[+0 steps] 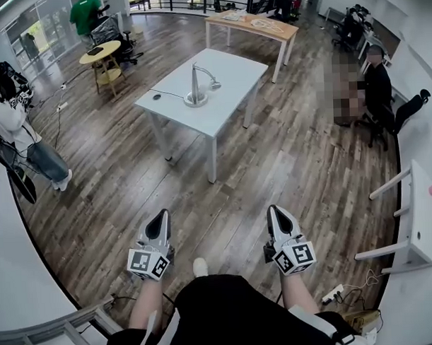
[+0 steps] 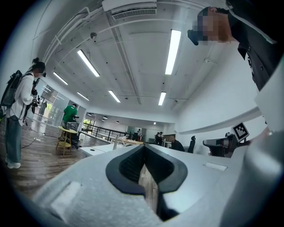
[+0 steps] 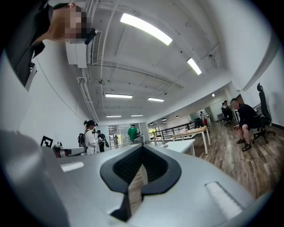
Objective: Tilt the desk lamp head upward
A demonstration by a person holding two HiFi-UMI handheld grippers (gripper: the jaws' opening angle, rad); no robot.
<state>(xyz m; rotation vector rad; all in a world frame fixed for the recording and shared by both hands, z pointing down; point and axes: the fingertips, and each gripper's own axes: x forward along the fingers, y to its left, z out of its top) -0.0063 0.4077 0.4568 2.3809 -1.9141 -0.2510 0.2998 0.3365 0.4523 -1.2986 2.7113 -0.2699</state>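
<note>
"Ahead of the fingers (image 1: 158, 228)?"
"White worktop (image 1: 233, 68), well apart; a wooden table (image 1: 287, 30) beyond it."
"Left of them?"
"Round yellow table (image 1: 109, 48), a person in green (image 1: 85, 13) behind it."
"Right?"
"A seated person in black (image 1: 377, 88)."

desk lamp (image 1: 196, 90) head tilt too small to tell

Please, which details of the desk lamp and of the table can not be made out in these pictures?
- Desk lamp, tilt of its head and its hinge: head view, too small and far away.
- The same lamp in both gripper views: only a tiny post far behind the jaws, so its head is not readable.
- Small dark thing on the white table: head view, too small to name.
</note>
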